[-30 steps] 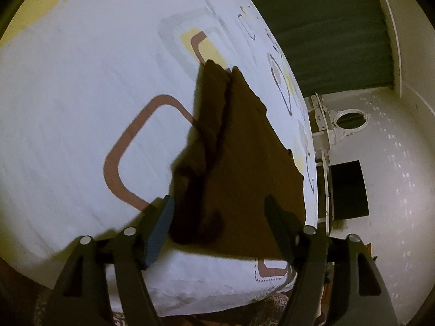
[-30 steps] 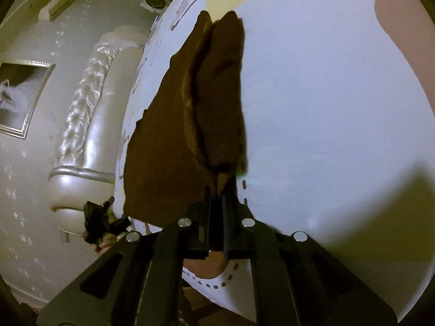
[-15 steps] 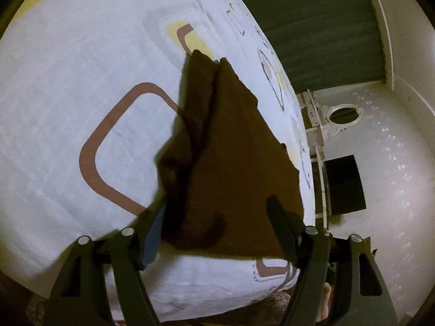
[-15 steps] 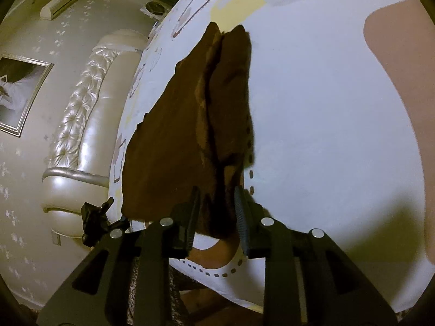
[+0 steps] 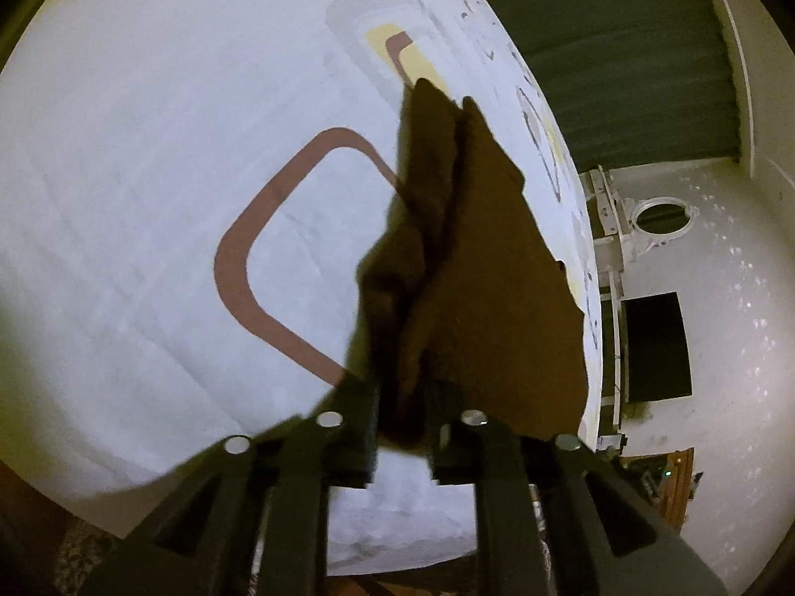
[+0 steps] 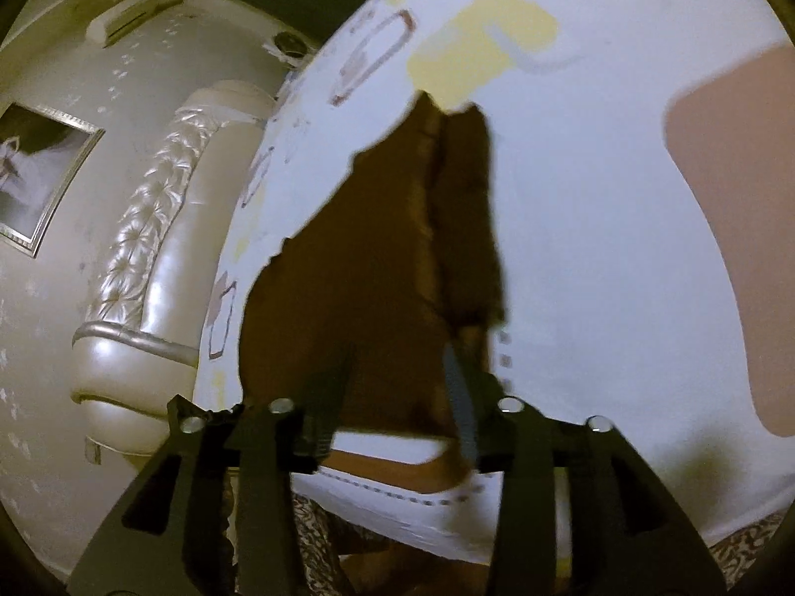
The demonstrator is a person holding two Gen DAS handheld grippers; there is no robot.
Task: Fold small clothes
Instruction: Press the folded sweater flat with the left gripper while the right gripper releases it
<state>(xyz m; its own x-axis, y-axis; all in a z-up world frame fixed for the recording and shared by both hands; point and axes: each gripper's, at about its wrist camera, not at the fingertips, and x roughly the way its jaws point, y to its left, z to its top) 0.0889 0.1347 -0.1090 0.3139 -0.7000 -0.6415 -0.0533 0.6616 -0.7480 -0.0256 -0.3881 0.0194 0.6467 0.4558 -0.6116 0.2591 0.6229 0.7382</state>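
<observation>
On the bed (image 5: 149, 198), near its front edge, lies the brown garment (image 5: 497, 273), spread flat over a white sheet printed with brown rounded outlines and yellow patches. Its long side is folded over into a narrow doubled strip that runs away from you, and the near end of that strip is bunched up.

Your left hand-held gripper (image 5: 401, 407) is closing on that bunched near corner. From the left wrist view, the dark cloth fills the gap between the two fingers, and both fingers (image 5: 357, 412) sit right against its sides, so you have the corner pinched. The flat part of the garment stretches off to the right of your grasp, towards the bed's edge.

Your right hand-held gripper (image 6: 397, 397) is opening. From the right wrist view, its fingers (image 6: 459, 387) stand apart over the near edge of the garment (image 6: 348, 273), with cloth showing between them. The pads are not pressing it. The right finger sits just beside the end of the folded strip; motion blur makes it hard to say whether it touches the fabric.

Beyond the bed on that side you can see a padded cream headboard (image 6: 149, 248) and a framed picture (image 6: 39, 174) on the wall. A dark green curtain (image 5: 621, 49) hangs past the far corner in the left view.
</observation>
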